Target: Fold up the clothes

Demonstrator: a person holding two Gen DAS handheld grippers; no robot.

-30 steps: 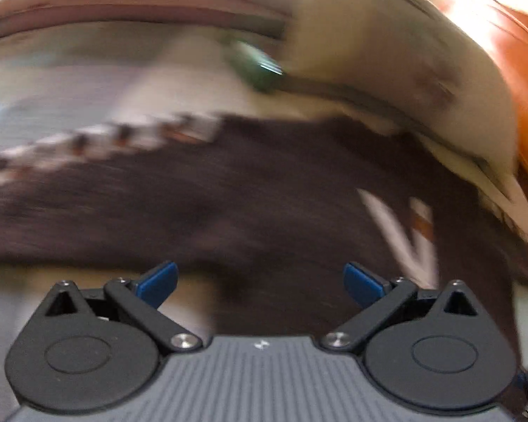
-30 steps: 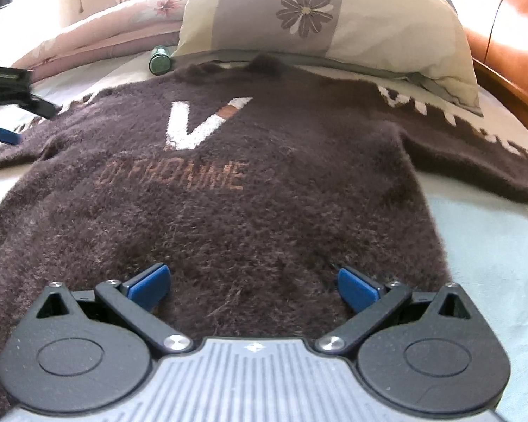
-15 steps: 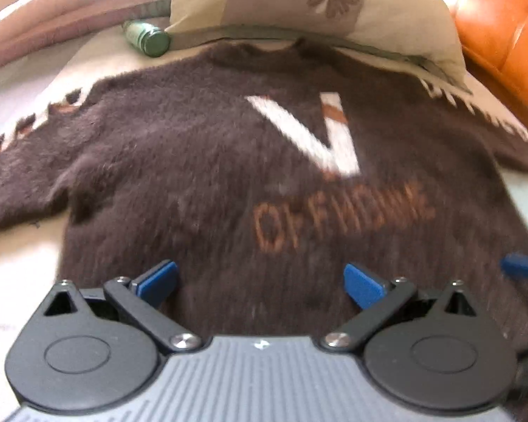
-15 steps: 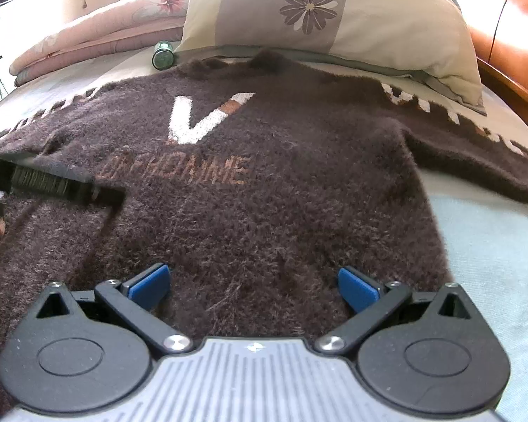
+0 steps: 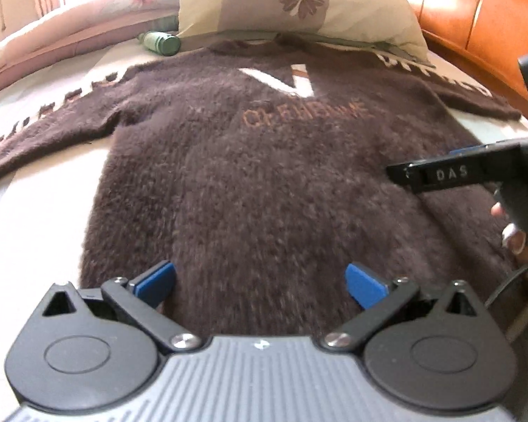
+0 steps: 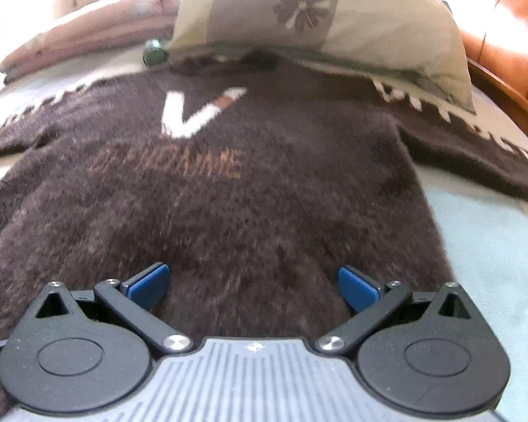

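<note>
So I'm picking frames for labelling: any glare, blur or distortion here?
Left wrist view: sunlight blows out the orange headboard; sweater lettering smeared. Right wrist view: window corner overexposed, sweater softly blurred, pillow edges bowed by the fisheye.

Right gripper (image 6: 251, 286) jaws spread over brown sweater (image 6: 228, 193); pillow (image 6: 320, 21) beyond collar.
</note>
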